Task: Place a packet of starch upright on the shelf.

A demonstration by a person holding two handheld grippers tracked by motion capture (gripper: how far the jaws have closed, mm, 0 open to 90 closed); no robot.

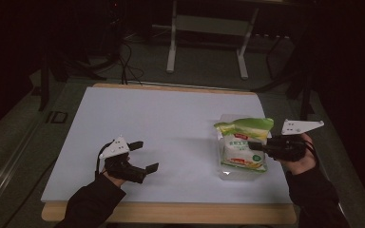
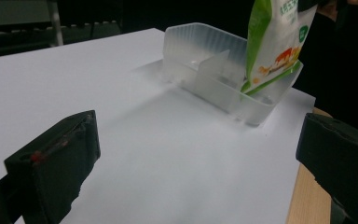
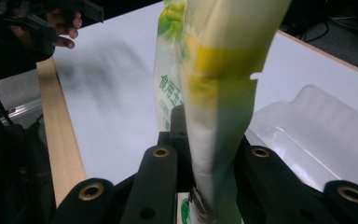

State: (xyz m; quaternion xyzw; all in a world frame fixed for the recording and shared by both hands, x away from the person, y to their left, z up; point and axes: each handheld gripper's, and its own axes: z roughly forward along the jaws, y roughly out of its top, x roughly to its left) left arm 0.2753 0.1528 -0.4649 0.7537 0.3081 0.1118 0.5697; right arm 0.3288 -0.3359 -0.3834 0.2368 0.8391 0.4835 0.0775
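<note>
You work over a white table (image 1: 161, 123) whose far right part carries a clear plastic tray (image 2: 205, 70), split by a thin divider into compartments. Your right gripper (image 1: 259, 146) pinches the green-and-white food bag (image 1: 243, 145) near its upper half, jaws pressed tight on the film, and the bag hangs upright with its bottom edge at the near compartment of the tray. Lower it straight, keeping it off the divider, and let the base settle flat inside before you loosen the pinch; the light tray looks likely to slide if the bag drags its wall. Your left gripper (image 1: 145, 156) hovers low over the near left of the table, jaws spread and empty, well apart from the tray, free to steady the rim.
</note>
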